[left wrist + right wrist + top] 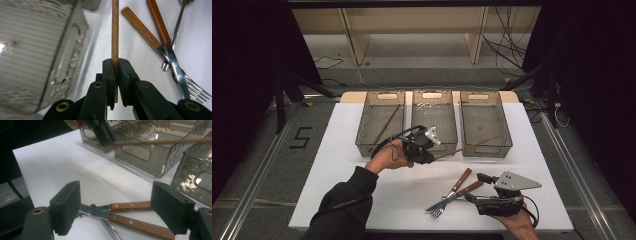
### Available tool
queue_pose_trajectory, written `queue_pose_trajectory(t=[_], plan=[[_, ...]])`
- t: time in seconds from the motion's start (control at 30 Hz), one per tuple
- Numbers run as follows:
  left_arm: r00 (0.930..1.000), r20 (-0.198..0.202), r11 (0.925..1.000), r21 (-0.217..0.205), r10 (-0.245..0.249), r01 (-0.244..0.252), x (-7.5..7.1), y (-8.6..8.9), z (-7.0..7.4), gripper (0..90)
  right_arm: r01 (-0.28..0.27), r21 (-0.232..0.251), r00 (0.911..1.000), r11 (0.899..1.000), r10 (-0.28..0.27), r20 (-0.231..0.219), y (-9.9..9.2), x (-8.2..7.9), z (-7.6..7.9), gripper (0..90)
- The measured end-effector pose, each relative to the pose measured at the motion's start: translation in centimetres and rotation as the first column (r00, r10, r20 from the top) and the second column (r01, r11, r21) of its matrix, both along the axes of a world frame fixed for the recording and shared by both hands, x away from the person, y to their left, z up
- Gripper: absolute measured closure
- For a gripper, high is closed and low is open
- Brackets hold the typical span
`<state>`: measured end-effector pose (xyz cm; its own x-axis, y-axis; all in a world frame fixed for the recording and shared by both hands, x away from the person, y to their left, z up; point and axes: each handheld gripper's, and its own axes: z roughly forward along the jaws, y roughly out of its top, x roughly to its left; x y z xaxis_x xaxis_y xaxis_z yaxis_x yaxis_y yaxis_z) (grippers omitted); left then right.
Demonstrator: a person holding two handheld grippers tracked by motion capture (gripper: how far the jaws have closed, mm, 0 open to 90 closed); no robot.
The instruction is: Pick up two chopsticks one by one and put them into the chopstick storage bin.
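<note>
Wooden and thin, a chopstick [115,30] sits clamped between the jaws of the left gripper [115,65], which are pressed tight on its near end, as the left gripper view shows. In the high view the left gripper [424,145] is held above the white table [337,150] just in front of the middle bin [434,120], and the chopstick [469,146] reaches out from it to the right, crossing the near wall of the right bin [485,122]. The right gripper view also catches that stick [162,142] running level in front of the clear grey bins, with the left gripper [103,135] dark at its end. A second chopstick [386,124] lies slanted inside the left bin [379,122]. The right gripper [484,192] rests low near the table's front edge, and its jaws stand wide apart with nothing between the pads; the right gripper view looks between them at a wood-handled knife [125,220] and a second wooden handle [130,205] lying just behind it on the table. In the high view the knife [457,195], the second handled piece [460,180] and a fork [437,212] lie in a loose cluster just left of the right gripper. The left gripper view shows the same cutlery, with the fork [192,86] tines pointing toward the camera.
</note>
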<state>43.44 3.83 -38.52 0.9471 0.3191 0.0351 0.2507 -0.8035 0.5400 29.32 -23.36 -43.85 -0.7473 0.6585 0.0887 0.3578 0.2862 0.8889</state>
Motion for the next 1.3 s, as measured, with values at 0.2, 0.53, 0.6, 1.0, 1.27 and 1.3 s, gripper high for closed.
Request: queue_pose_trajectory(t=[0.2,0.53,0.6,1.0,1.27,1.3], plan=[[0.9926,-0.003,0.9894,-0.08,0.122,-0.122,1.3,2.7,1.1,83.7,0.0,0.001,1.0,1.0,0.0,-0.001,0.0,0.0,0.0,25.2],[0.9704,0.011,0.9641,-0.118,0.241,-0.238,2.6,6.4,2.4,83.7,0.001,0.001,1.0,1.0,-0.001,0.0,0.0,0.0,0.0,25.1],[0.9611,0.003,0.9536,-0.126,0.276,-0.274,3.0,7.2,2.4,83.7,0.001,0.002,1.0,1.0,-0.001,0.0,0.0,0.0,0.0,25.2],[0.9001,-0.017,0.8911,-0.134,0.435,-0.434,5.0,12.4,1.8,83.7,0.002,0.0,1.0,1.0,-0.002,-0.001,0.0,0.0,0.0,25.2],[0.8653,-0.035,0.8545,-0.143,0.5,-0.499,5.5,15.1,1.2,83.7,0.002,0.0,1.0,1.0,-0.002,-0.002,0.0,0.0,0.0,25.1],[0.8622,-0.036,0.8517,-0.14,0.505,-0.505,5.5,15.4,1.2,83.7,0.001,0.0,1.0,1.0,-0.001,-0.002,0.0,0.1,0.0,25.2]])
